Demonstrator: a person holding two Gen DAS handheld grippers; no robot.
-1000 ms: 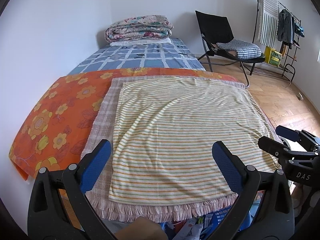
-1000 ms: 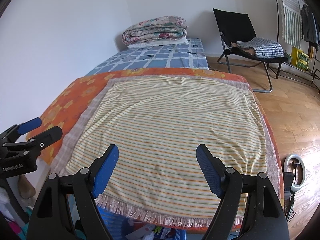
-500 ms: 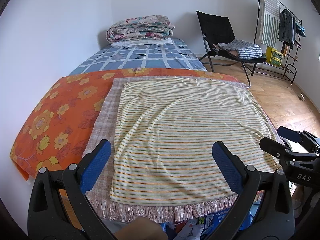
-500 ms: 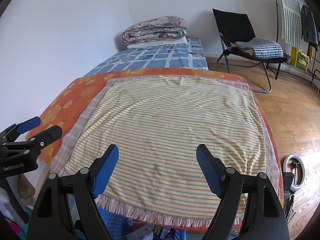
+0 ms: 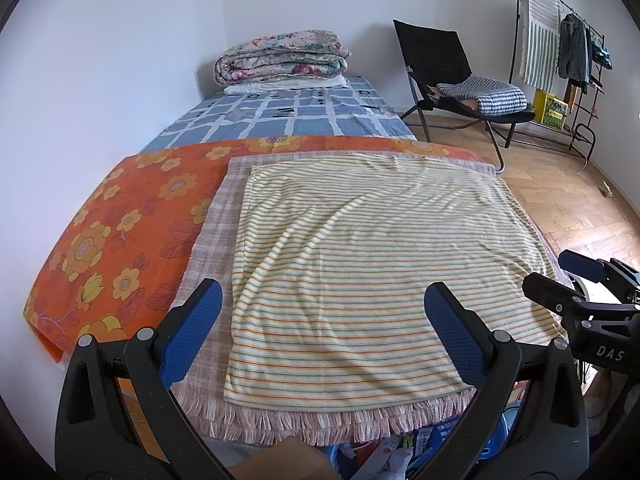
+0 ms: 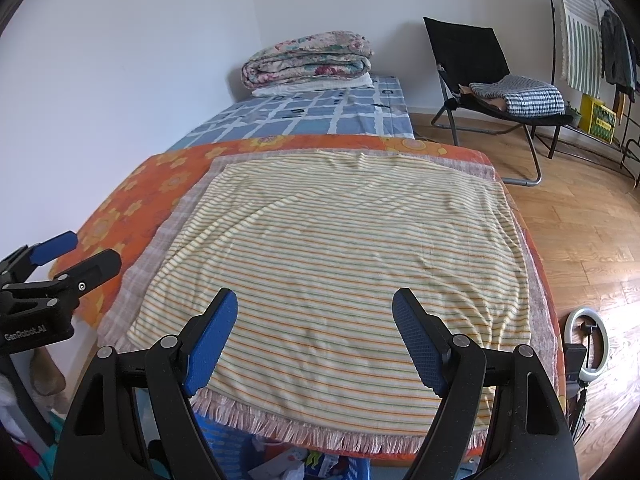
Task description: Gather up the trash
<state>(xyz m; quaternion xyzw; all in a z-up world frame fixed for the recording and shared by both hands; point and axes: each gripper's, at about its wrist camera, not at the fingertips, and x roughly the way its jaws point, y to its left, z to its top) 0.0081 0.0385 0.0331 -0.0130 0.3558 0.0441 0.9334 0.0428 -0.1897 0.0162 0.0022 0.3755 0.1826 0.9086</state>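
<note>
Together we hold the left gripper [image 5: 323,334] and the right gripper [image 6: 314,338] above the near end of the bed, both tilted downward toward it, each with its blue-padded jaws spread wide and nothing between them. Under them lies a striped towel [image 5: 372,256], spread flat on a fringed checked cloth [image 5: 212,248], which lies on an orange flowered sheet [image 5: 120,224].

Our trash [image 6: 304,465] sits below the foot of the bed, at the bottom edge of both views: a loose heap of crumpled wrappers and papers, seemingly inside a blue basket [image 6: 222,446]. So little of it shows beneath the fringe that we cannot tell which way any piece points or where its long axis runs.

Farther up the bed a folded quilt [image 5: 280,58] rests by the wall. On the wooden floor to the right stand a black folding chair [image 5: 440,64] and a clothes rack [image 5: 560,48].
</note>
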